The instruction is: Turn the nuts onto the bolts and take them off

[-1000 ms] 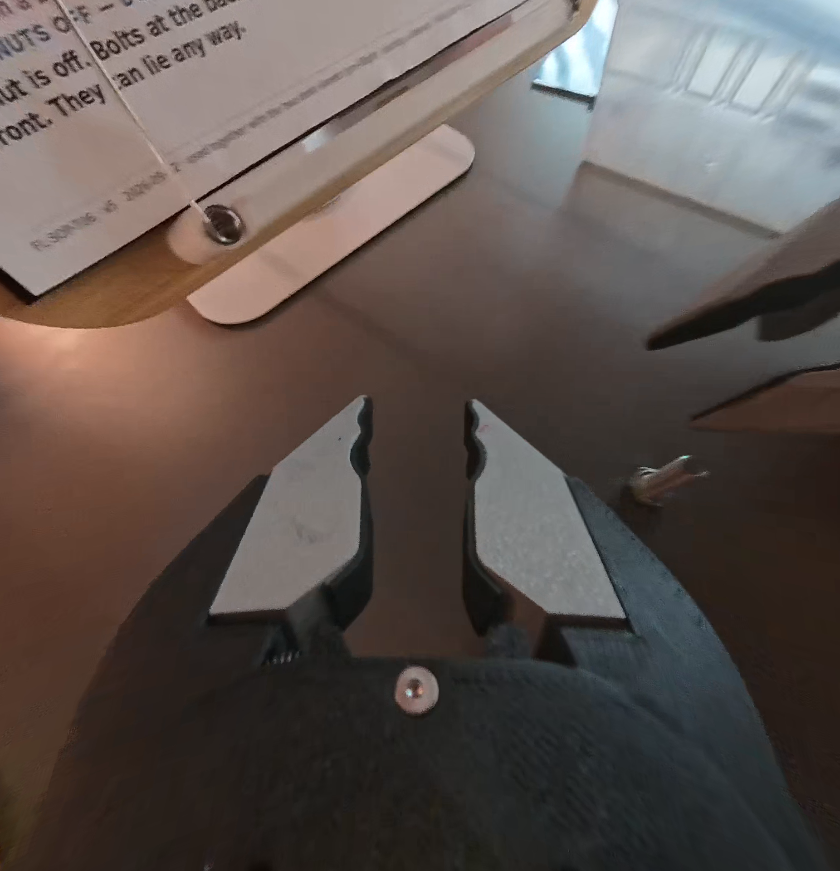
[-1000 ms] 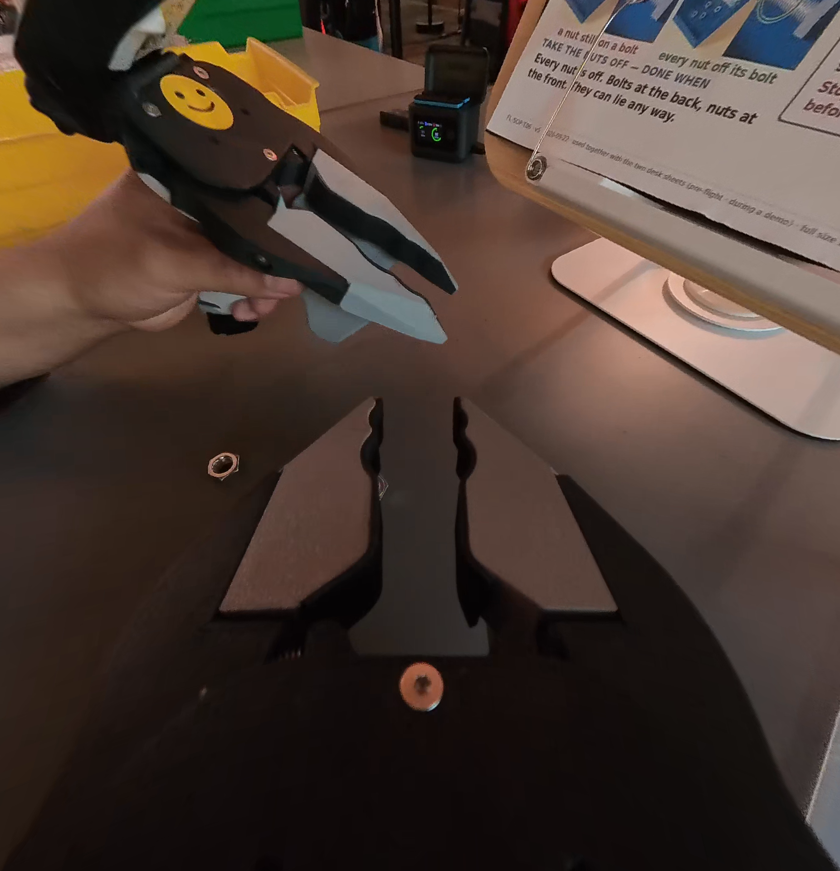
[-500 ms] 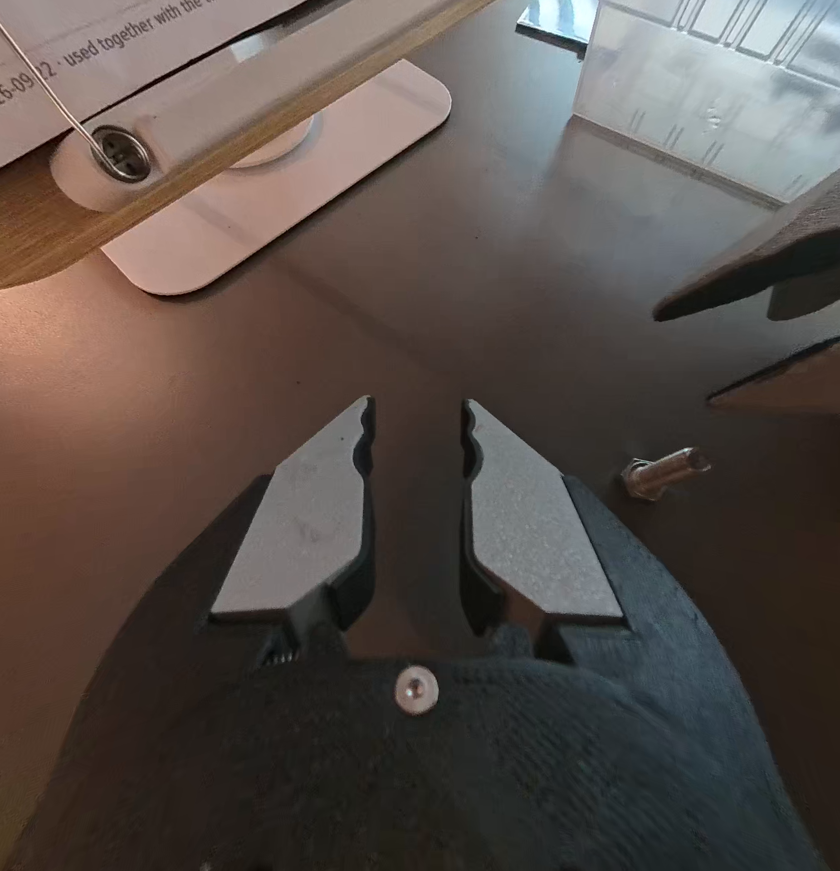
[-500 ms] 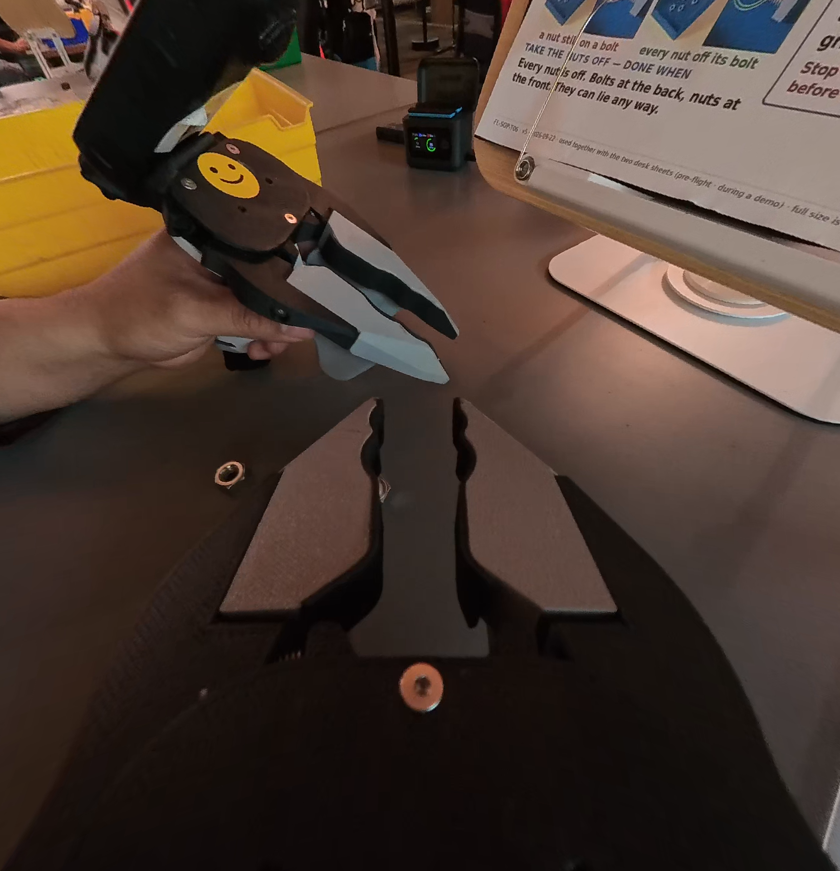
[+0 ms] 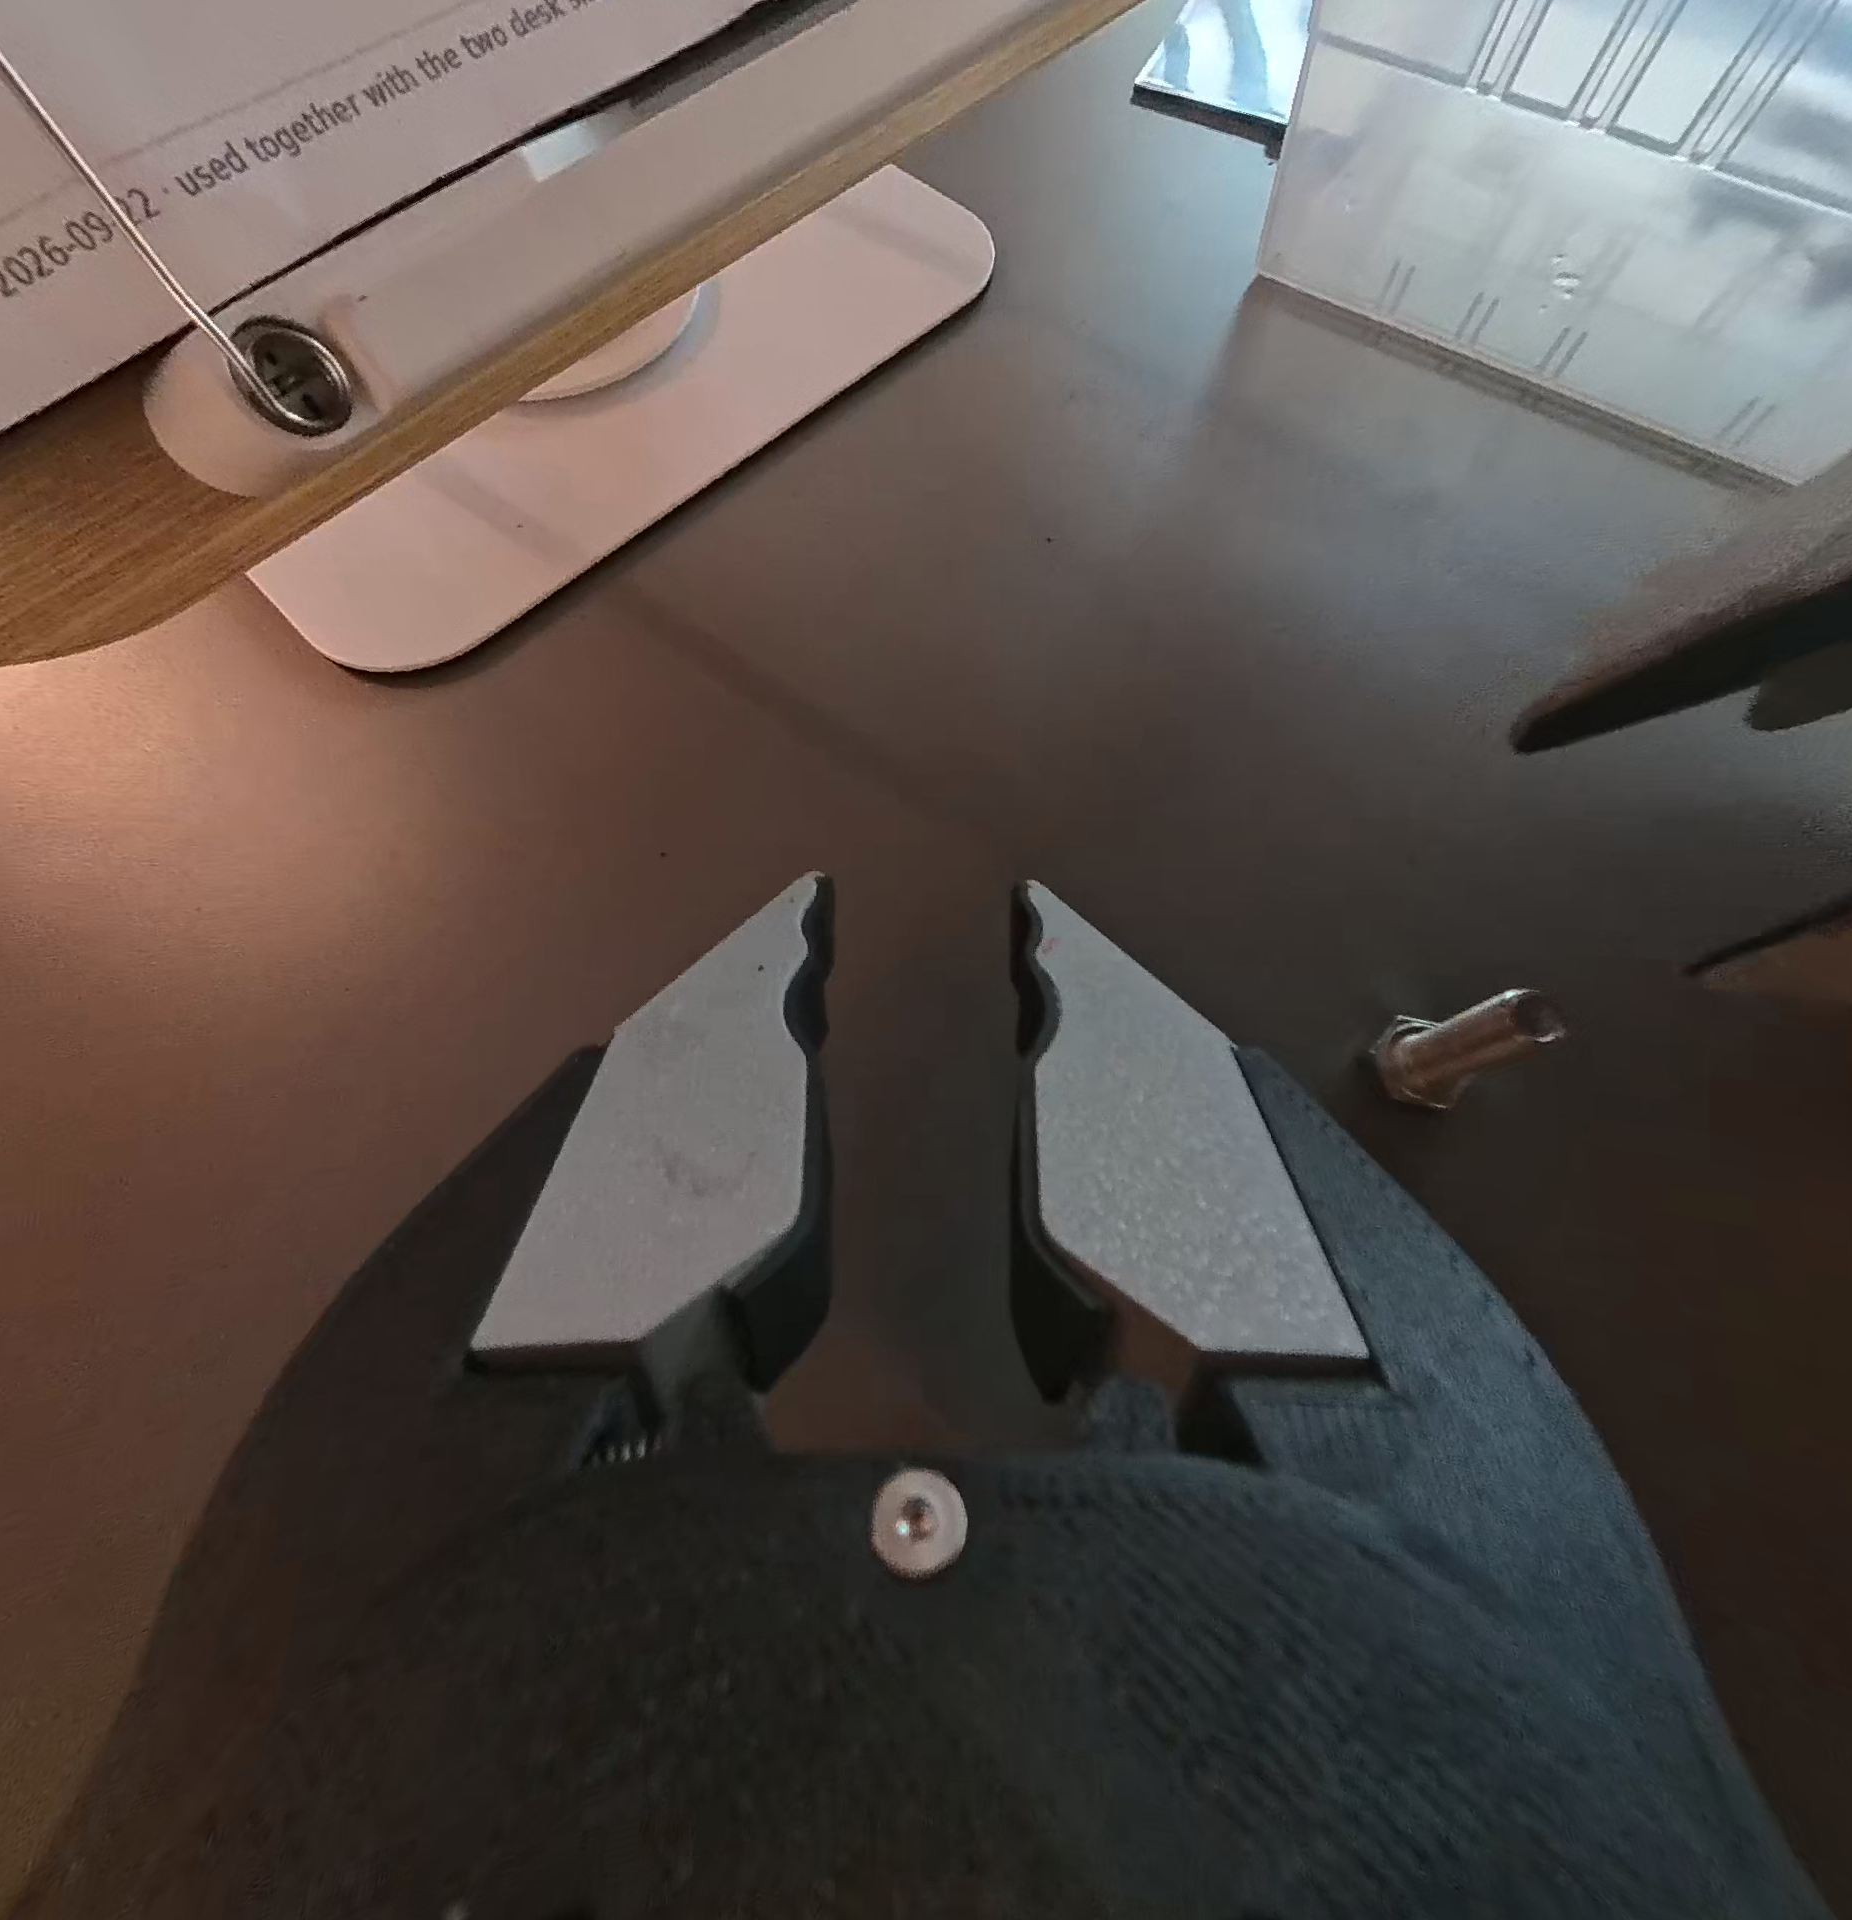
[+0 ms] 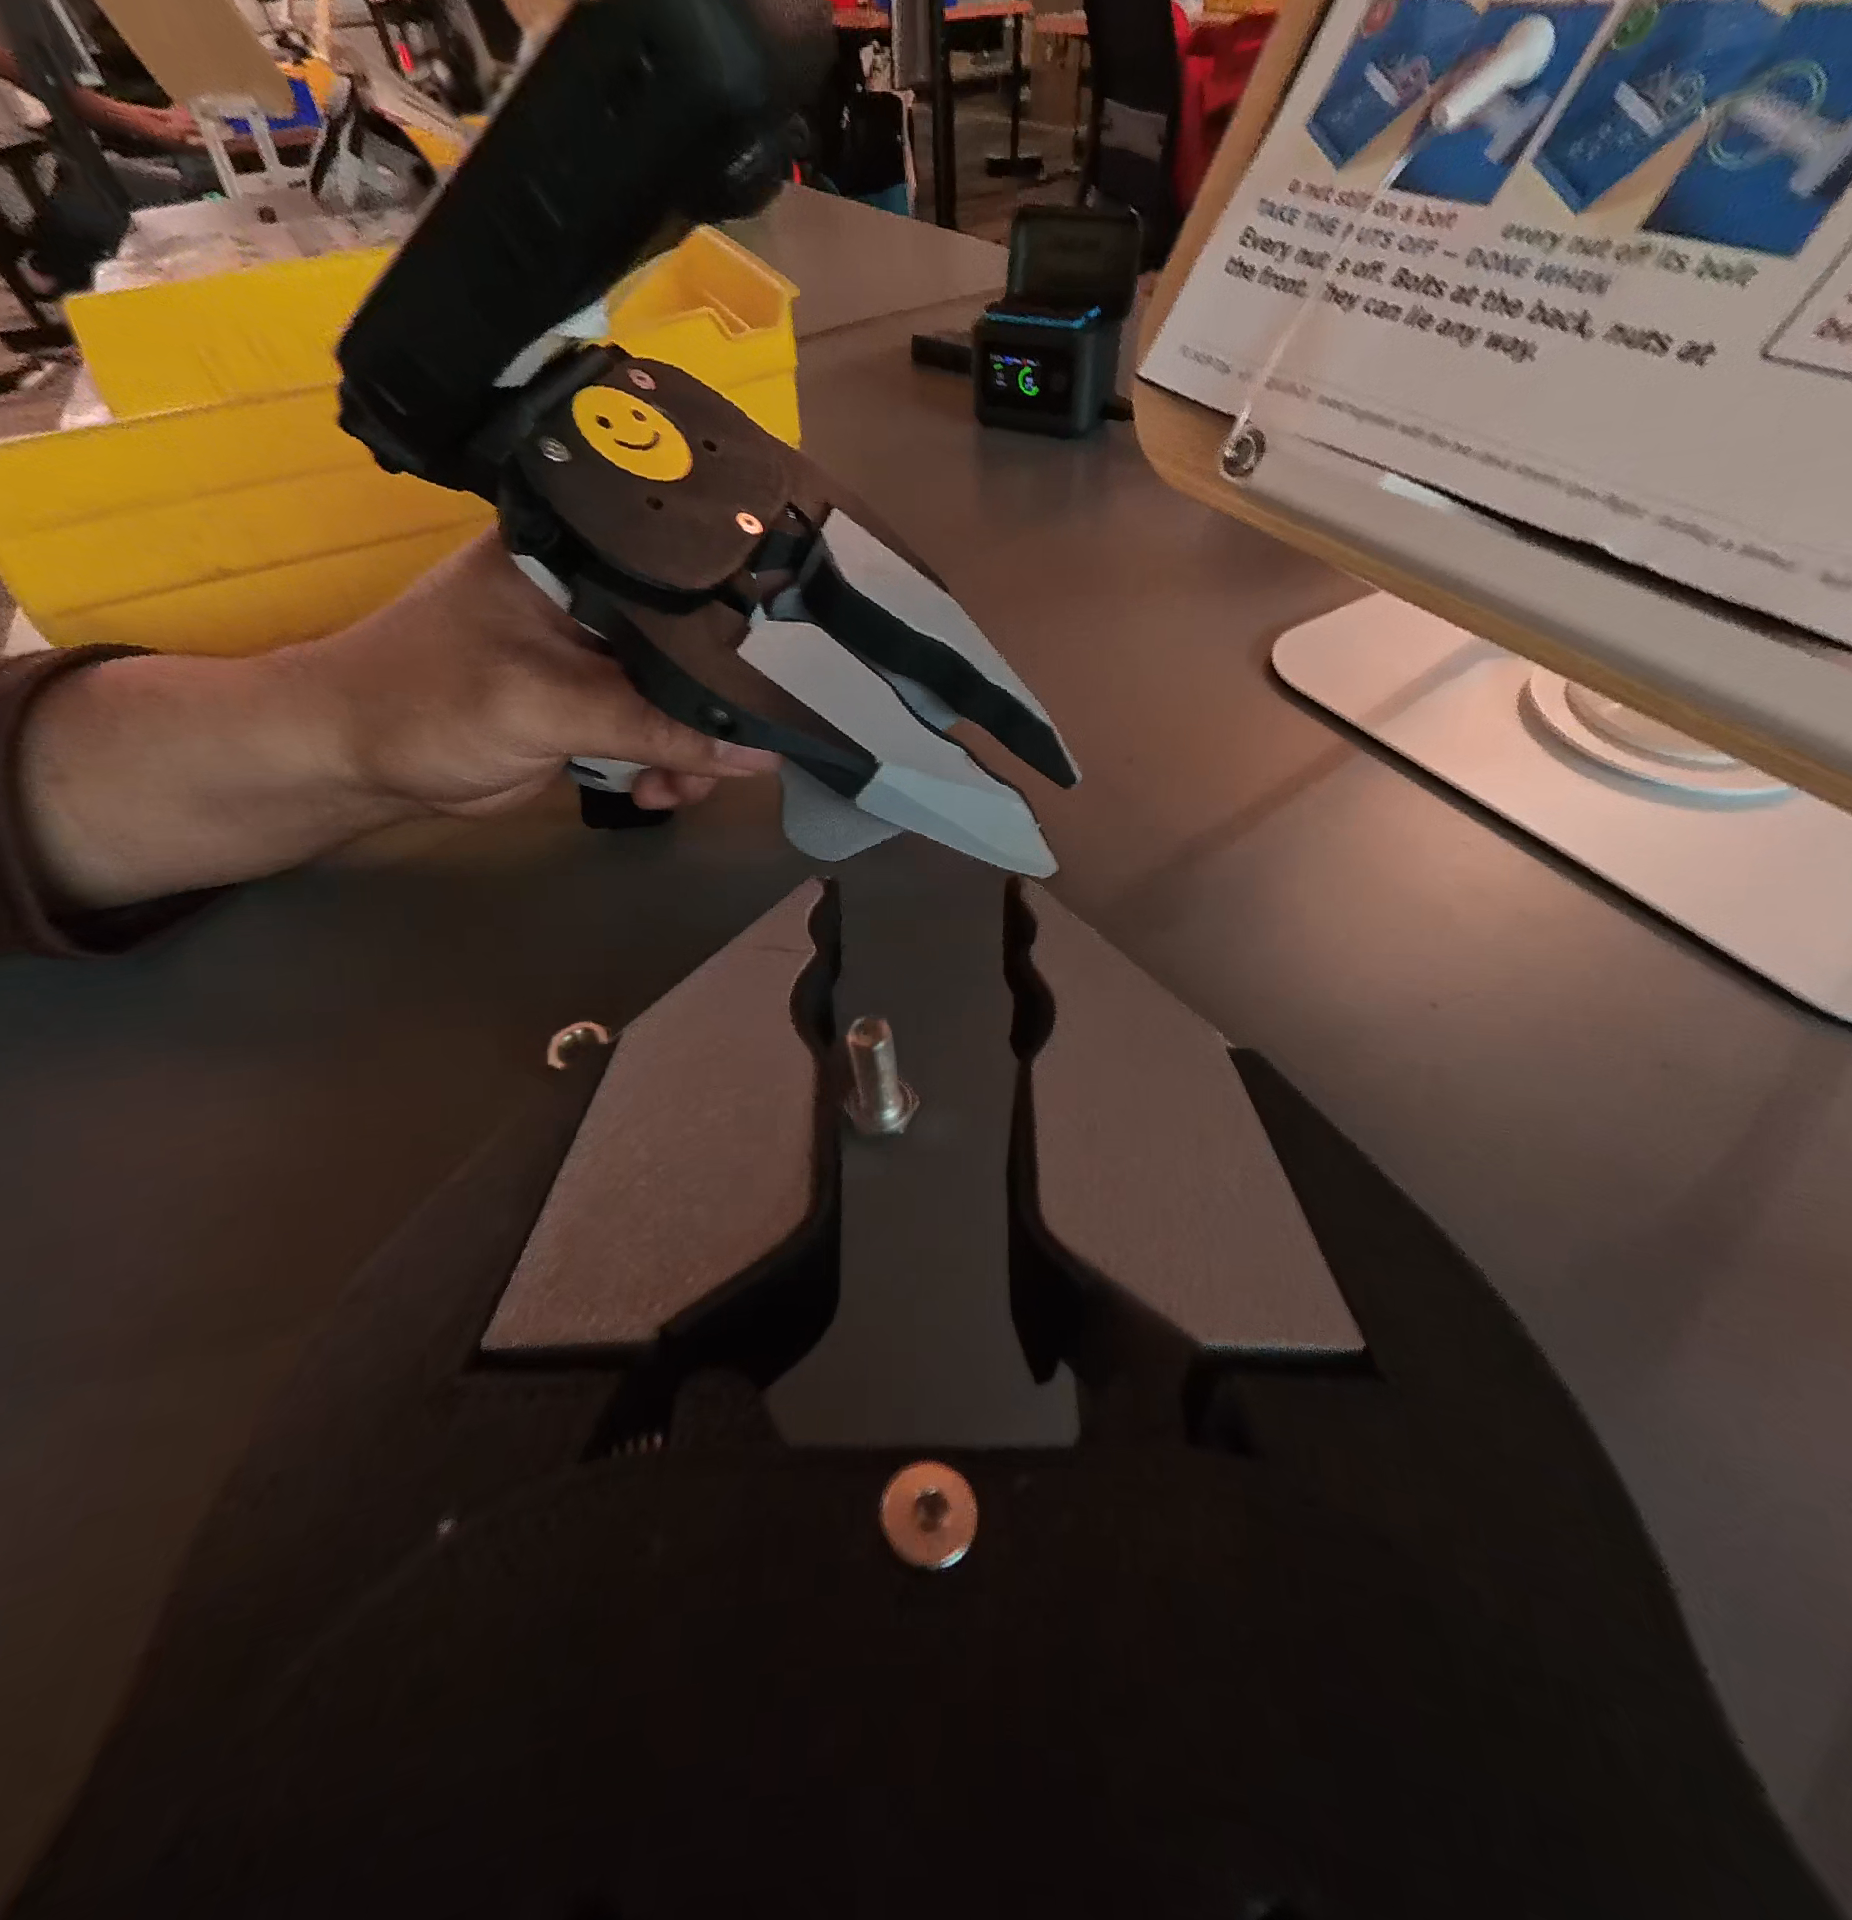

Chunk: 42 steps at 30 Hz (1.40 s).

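I judge the task incomplete: one bolt [image 6: 878,1081] lies bare on the dark table [image 6: 1317,1039], and one nut [image 6: 577,1042] lies apart from it, just left of my right gripper [image 6: 914,899]. That gripper is spread and empty, its fingers straddling the bolt from above without contact. My left gripper [image 5: 917,902] is likewise spread, holding nothing, well clear of the bolt on its right. Threading appears still to do. The bolt is bright metal with a smooth-looking shank and flanged head; the nut is a thin hexagonal ring. Finger faces [image 5: 673,1164] are matte grey with scalloped inner edges.
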Available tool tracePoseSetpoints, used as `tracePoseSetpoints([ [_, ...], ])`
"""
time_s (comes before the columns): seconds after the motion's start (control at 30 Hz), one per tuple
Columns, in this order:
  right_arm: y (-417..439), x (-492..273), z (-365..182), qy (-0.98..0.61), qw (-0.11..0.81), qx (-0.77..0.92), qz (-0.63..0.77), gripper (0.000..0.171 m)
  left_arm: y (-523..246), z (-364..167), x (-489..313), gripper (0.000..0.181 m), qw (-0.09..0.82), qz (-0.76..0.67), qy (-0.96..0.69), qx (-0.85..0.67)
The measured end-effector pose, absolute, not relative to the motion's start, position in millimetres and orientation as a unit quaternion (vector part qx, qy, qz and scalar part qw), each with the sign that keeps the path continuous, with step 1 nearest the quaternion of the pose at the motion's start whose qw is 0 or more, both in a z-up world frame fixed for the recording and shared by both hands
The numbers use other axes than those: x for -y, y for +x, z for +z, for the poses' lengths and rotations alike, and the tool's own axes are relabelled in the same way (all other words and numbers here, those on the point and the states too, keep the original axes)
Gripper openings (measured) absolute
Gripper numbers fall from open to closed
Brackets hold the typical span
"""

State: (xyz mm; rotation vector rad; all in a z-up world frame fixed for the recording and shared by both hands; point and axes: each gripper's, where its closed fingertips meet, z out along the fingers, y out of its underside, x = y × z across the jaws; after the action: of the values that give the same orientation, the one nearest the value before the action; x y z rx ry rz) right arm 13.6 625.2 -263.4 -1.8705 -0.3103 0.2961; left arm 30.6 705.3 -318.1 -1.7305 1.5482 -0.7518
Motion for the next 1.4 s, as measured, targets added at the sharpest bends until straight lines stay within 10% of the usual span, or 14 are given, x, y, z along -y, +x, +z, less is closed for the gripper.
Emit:
tracePoseSetpoints([
  [1.4, -79, -598, -312, -0.821, 0.439, 0.326, 0.161, 0.034, 29, -319, -709, 0.027, 0.327, -0.305, -0.672, -0.591],
])
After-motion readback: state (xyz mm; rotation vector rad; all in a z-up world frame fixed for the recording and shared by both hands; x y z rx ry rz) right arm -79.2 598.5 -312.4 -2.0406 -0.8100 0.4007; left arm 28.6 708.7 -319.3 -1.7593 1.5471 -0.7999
